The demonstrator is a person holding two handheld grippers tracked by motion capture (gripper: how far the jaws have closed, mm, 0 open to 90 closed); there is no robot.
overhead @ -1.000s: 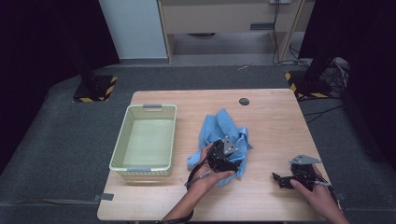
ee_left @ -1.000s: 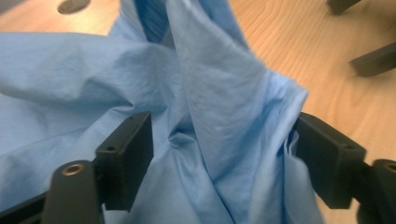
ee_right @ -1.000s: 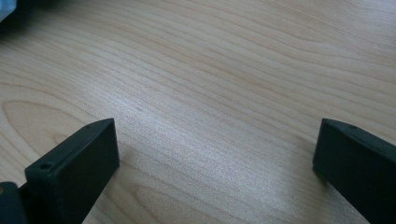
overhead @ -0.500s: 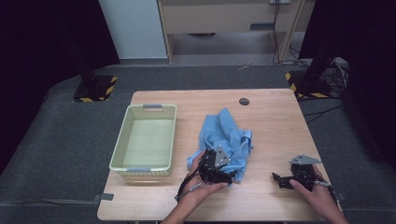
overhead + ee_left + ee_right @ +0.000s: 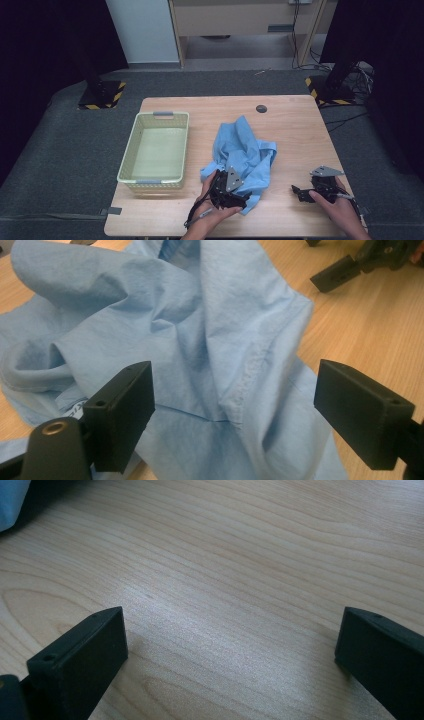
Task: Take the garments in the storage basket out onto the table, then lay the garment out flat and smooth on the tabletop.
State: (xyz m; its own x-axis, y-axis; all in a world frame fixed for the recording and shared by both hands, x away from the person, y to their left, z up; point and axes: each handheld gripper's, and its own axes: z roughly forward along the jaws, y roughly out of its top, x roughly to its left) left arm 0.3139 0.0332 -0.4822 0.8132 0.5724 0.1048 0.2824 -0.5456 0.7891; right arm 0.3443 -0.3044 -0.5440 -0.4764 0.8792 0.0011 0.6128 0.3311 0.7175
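Soft, matt blue cloth (image 5: 210, 340), creased and stitched at its seams, is seen centre frame on a smooth, pale wood-grain table (image 5: 250, 555) with slight sheen.

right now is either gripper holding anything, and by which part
Nothing is held. The left gripper is open over the blue shirt; the right gripper is open over bare table.

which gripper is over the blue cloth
The left gripper, jaws open above the blue cloth; the right gripper sits apart on bare table.
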